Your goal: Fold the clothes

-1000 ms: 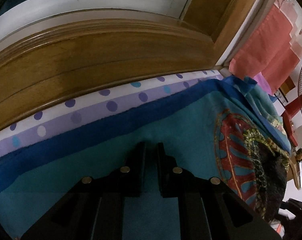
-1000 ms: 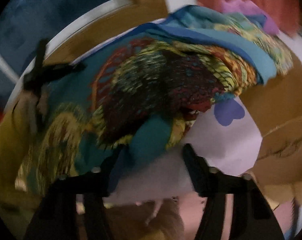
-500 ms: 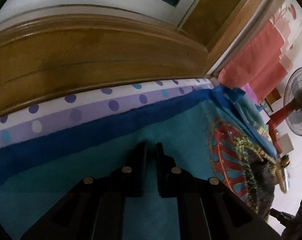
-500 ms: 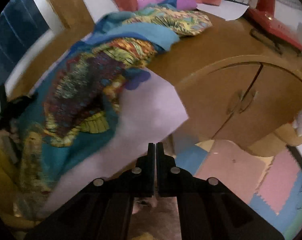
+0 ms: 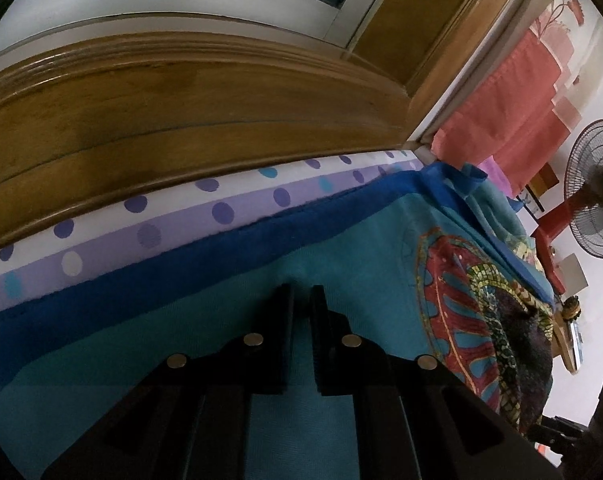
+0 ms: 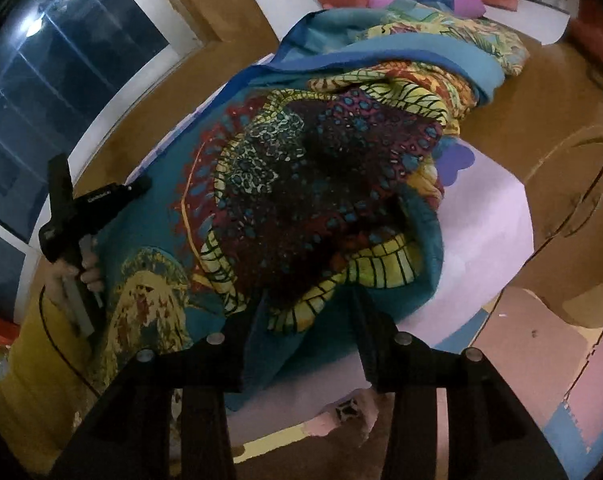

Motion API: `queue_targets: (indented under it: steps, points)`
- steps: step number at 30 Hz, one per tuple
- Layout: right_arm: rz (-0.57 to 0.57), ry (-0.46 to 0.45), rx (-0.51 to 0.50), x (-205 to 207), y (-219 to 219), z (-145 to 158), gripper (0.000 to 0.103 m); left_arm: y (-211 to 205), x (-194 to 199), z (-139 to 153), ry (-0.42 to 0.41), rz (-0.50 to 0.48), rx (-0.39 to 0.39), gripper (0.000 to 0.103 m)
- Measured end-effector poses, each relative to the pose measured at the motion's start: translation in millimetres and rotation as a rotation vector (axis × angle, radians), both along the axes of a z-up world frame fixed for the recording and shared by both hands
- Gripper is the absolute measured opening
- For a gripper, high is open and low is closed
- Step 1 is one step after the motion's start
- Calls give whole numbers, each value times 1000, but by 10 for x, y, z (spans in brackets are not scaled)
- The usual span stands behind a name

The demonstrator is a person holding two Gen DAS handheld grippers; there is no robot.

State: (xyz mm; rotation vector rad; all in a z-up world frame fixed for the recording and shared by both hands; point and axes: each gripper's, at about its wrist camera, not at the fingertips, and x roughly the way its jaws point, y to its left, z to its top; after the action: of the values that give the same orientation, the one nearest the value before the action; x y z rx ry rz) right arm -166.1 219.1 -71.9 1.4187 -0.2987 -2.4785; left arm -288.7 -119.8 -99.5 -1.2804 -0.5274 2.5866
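A: Left wrist view first; what have the left tongs [image 5: 302, 294] got?

B: Their two black fingers stand nearly together with a strip of the teal cloth [image 5: 353, 280] pinched between them; the cloth puckers right at the tips; so they are clamped on it. The cloth lies spread over a polka-dot sheet [image 5: 221, 212], with a darker blue border [image 5: 141, 284] along its far edge.

A: And beyond the sheet?

B: A wooden board [image 5: 189, 120] runs along the sheet's far side, with a white window frame [image 5: 161, 0] above it; to the right the cloth carries a red, yellow and dark round print [image 5: 481, 320]; further right hang coral curtains [image 5: 513, 120], and a fan [image 5: 597, 188] on a red stand sits at the frame's edge.

A: Now the right wrist view.

B: The right tongs [image 6: 306, 308] stand wide apart; a bunched fold of the same cloth [image 6: 321, 184], teal with a yellow-striped edge, lies between the fingers, but I cannot see them pressing on it. The cloth is heaped in the middle, its dark patterned print uppermost, on a pale lilac sheet [image 6: 481, 232] that hangs over the edge.

A: Anything at the sides?

B: At left a hand [image 6: 77, 272] holds the other black gripper, its tip on the cloth's teal edge; behind it a dark window [image 6: 61, 72]; at right, wooden cabinet doors [image 6: 573, 200], and pink and blue floor mats [image 6: 541, 360] below.
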Motion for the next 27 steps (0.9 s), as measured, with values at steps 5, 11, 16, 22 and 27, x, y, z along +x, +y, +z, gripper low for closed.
queue_targets:
  steps: [5,11,16,22,27]
  points:
    - [131,114,139,186,-22,101,41,-5,-5,1,2,-16,-5,9]
    - [414,181,376,112,-314,-4,45,18,-1,13,4,-25,-28,9]
    - [465,176,354,-8,-426,-106,54,25,7,13,8,-29,-38,9]
    - [544,104,369,44,-450,-78,2,-18,13,-8,11,-27,-6,9]
    - [644,41,485,320,-347,35,0,-41,10,-16,12,-26,15,9]
